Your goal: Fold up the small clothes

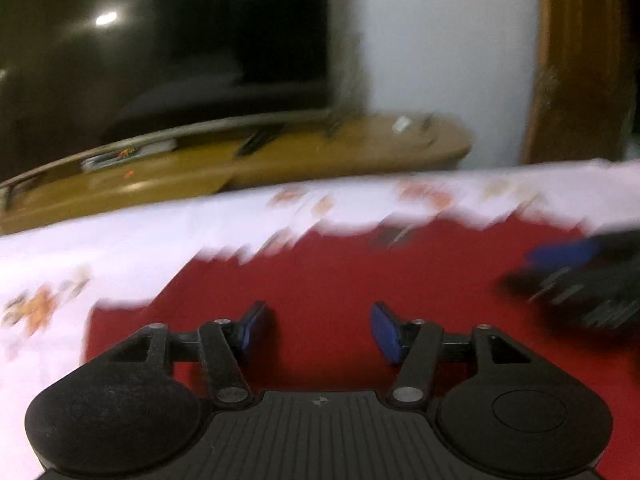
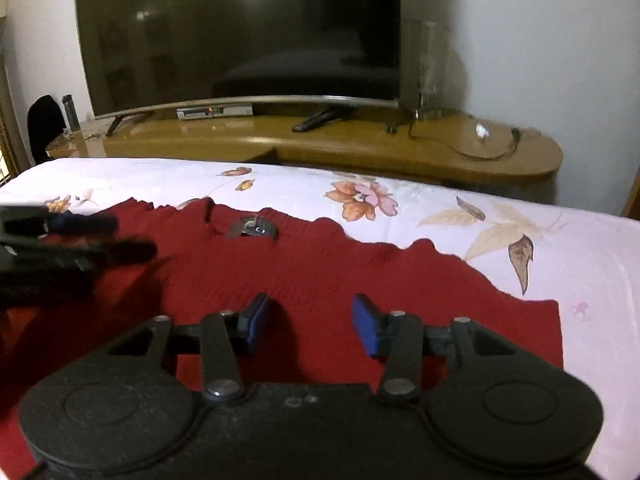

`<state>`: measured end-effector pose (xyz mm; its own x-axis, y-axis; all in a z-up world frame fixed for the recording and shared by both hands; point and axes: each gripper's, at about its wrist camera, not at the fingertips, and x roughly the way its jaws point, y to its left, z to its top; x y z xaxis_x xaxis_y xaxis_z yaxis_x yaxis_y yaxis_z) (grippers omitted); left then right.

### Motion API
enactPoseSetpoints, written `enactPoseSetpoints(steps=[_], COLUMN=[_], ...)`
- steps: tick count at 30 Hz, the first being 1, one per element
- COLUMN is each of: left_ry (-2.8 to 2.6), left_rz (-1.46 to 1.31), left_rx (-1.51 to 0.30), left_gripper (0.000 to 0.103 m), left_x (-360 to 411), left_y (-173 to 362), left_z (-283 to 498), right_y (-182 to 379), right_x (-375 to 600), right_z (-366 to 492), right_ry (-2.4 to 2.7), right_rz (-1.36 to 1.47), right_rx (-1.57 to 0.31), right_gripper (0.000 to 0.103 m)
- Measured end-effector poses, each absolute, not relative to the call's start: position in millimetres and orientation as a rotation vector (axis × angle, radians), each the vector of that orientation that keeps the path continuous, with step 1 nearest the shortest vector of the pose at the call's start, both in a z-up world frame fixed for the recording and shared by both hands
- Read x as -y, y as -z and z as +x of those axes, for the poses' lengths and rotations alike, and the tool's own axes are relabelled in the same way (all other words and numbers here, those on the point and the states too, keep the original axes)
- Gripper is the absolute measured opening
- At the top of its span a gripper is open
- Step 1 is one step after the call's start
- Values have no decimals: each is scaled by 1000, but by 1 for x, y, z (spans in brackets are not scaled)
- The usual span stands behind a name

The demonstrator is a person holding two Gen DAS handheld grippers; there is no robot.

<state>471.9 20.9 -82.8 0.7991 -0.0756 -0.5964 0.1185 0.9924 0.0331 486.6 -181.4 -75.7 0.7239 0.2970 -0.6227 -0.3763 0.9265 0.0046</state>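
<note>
Red garment (image 2: 320,272) lies flat on the floral bedsheet (image 2: 500,216), wavy far edge toward the TV, a grey label (image 2: 251,229) near that edge. My right gripper (image 2: 310,326) hovers over the near part of the cloth, blue pads (image 2: 366,330) apart, nothing between them, so released. My left gripper (image 1: 316,330) sits over the same cloth, jaws spread wider, also empty; that view is motion-blurred. Each gripper shows at the edge of the other's view. Beyond the bed: wooden cabinet (image 2: 360,148) with TV (image 2: 240,36), remote (image 2: 314,121).
</note>
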Motion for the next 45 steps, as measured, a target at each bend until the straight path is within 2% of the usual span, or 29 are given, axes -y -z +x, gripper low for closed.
enactPoseSetpoints(steps=[1, 4, 7, 10, 12, 16, 21, 26, 32, 38, 42, 45], left_ry=[88, 0, -27, -55, -61, 81, 135, 95, 42, 83, 119, 71], left_rz=[39, 4, -40, -47, -26, -21, 22, -12, -65, -58, 31, 103], left_rx=[-625, -638, -663, -657, -584, -494, -626, -620, -624, -529, -586, -622], left_gripper=[68, 69, 69, 69, 69, 69, 69, 69, 69, 69, 69, 69], left_x=[-38, -89, -111, -111, -100, -55, -9, -54, -105, -45, -3, -6], left_y=[83, 85, 87, 84, 69, 51, 76, 88, 90, 60, 76, 96], left_z=[465, 454, 453, 453, 434, 410, 414, 390, 370, 345, 328, 315], right_y=[77, 74, 73, 70, 60, 48, 74, 80, 73, 54, 69, 84], right_x=[189, 239, 280, 264, 257, 226, 159, 180, 265, 211, 161, 146], right_z=[486, 488, 490, 487, 475, 447, 429, 422, 414, 380, 348, 329], right_ry=[-375, -305, -288, -276, -258, -415, -539, -491, -377, -415, -492, -489], right_rz=[-144, -147, -79, -142, -120, -72, -184, -262, -158, -88, -160, -270], right_rx=[-664, -671, -688, -677, -627, -581, -639, -632, -653, -611, -633, -650], right_gripper=[47, 41, 41, 43, 48, 49, 49, 51, 49, 50, 50, 51])
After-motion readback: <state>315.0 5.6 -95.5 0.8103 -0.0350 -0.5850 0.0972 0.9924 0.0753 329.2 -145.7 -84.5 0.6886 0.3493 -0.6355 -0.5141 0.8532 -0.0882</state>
